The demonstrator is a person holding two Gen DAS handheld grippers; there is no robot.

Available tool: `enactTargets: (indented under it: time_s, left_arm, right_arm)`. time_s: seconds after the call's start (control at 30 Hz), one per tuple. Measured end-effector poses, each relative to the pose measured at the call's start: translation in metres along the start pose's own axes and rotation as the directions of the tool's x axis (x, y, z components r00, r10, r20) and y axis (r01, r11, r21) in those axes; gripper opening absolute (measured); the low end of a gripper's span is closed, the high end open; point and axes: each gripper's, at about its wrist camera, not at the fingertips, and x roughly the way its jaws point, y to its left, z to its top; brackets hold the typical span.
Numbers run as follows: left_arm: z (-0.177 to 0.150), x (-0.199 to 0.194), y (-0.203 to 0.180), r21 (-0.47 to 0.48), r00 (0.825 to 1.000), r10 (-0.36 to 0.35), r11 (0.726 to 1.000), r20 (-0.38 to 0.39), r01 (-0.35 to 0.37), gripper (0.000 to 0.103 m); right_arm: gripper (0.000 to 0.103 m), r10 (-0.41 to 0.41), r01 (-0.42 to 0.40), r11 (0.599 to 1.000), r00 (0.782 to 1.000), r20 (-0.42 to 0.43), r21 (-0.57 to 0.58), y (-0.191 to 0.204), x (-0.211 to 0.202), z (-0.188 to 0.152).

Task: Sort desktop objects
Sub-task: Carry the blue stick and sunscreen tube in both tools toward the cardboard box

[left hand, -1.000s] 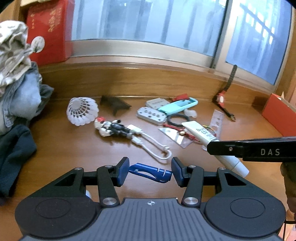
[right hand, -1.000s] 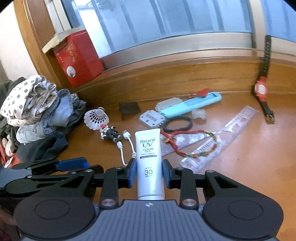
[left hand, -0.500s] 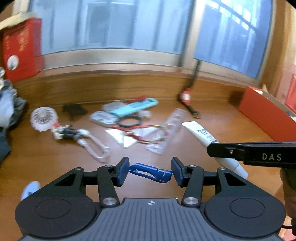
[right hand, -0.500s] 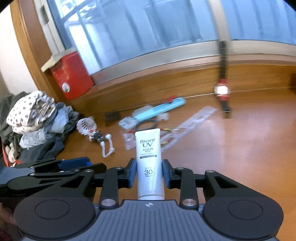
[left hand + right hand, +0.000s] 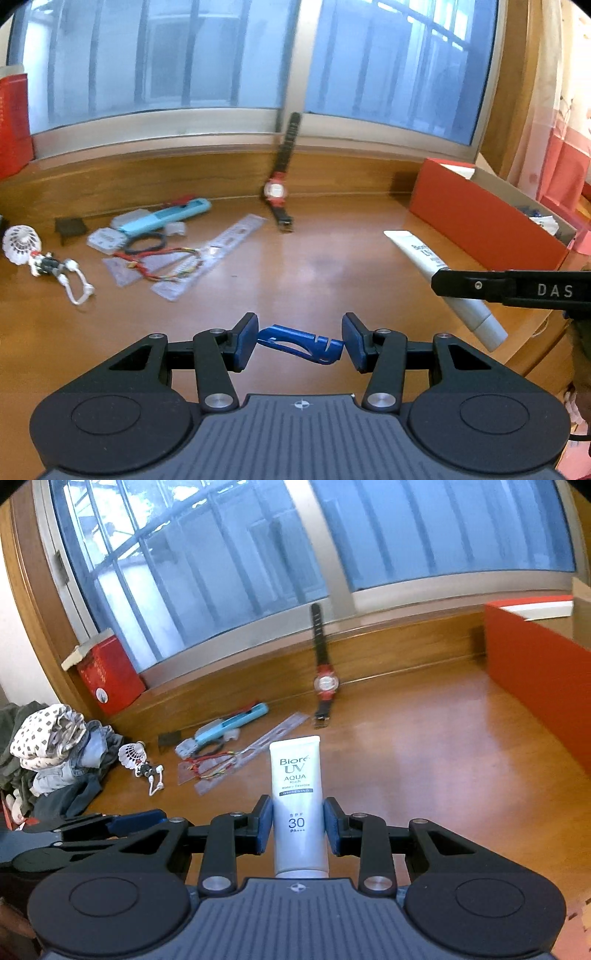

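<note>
Right gripper (image 5: 298, 829) pinching Bioré sunscreen tube (image 5: 297, 797) mid-body: light, squashy, slick. Left gripper (image 5: 299, 341) clamping stiff blue clip (image 5: 301, 343) endwise.

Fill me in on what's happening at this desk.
A person is sorting desk clutter with two hand-held tongs. The left tongs grip a blue clip; the right tongs grip a sunscreen tube, cap end toward the camera. Both are held above the desk, near a red box. A watch, rulers and shuttlecock lie unsorted.

Both wrist views face the window (image 5: 221, 66); both share the watch (image 5: 325, 683)
</note>
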Motion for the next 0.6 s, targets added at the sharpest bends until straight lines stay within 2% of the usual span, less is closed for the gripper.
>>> enactTargets:
  time_s: [0.13,0.3,0.47,0.6]
  left_arm:
    - [0.001,0.010,-0.025,-0.002,1.000,0.002,1.000,-0.009,-0.002,0.050]
    - [0.017,0.026,-0.043,0.037,1.000,-0.010,0.999,-0.009,0.011,0.050]
    - [0.039,0.054,-0.056,0.056,0.997,-0.077,0.996,0.017,0.076,0.050]
    - [0.055,0.071,-0.068,0.088,0.992,-0.122,0.989,0.044,0.118,0.050]
  right_arm:
    - [0.032,0.006,-0.006,1.000,1.000,-0.005,0.003,-0.024,-0.011,0.000]
    - [0.032,0.006,-0.006,0.999,1.000,0.008,0.044,-0.050,-0.013,0.008]
    - [0.032,-0.039,0.038,0.998,0.999,0.021,0.049,-0.069,-0.010,0.022]
    - [0.032,-0.076,0.072,0.996,0.995,0.071,0.053,-0.082,-0.017,0.032]
